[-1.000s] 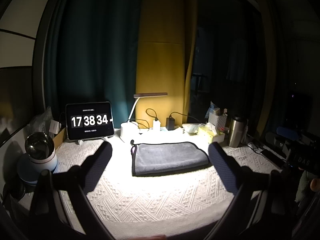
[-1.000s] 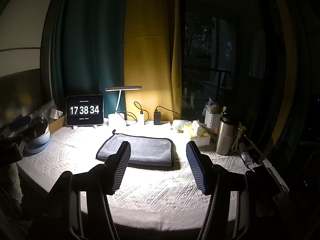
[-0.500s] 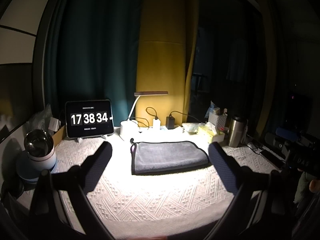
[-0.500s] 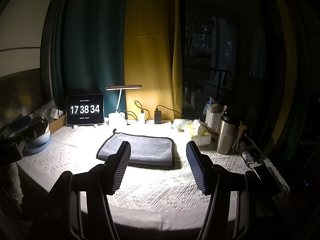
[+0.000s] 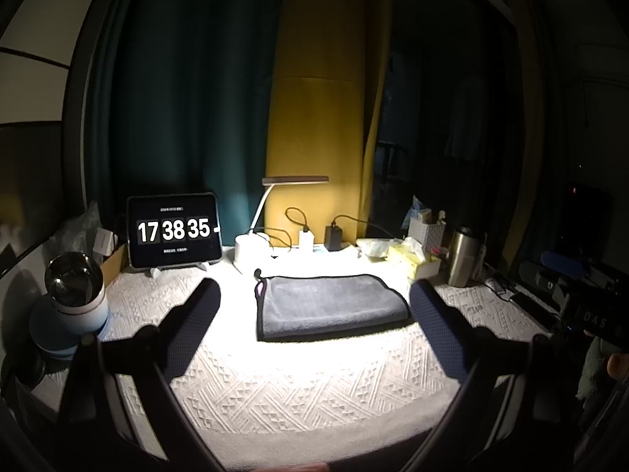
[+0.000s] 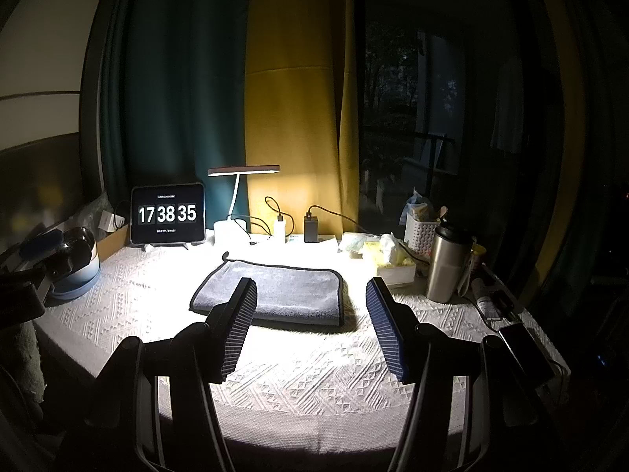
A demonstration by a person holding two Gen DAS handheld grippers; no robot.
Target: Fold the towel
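Observation:
A grey towel with a dark border lies folded flat on the white textured tablecloth under the desk lamp; it also shows in the right wrist view. My left gripper is open and empty, held back from the towel above the table's near part. My right gripper is open and empty, also back from the towel near the table's front edge. Neither gripper touches the towel.
Along the back stand a tablet clock, a white desk lamp, chargers with cables, a tissue box, a white basket and a steel tumbler. A bowl with a steel cup sits at left. A phone lies at right.
Both grippers stay nearly still and open. The views have drifted slightly. The clock has gone from 17:38:34 to 17:38:35. The towel has not moved.

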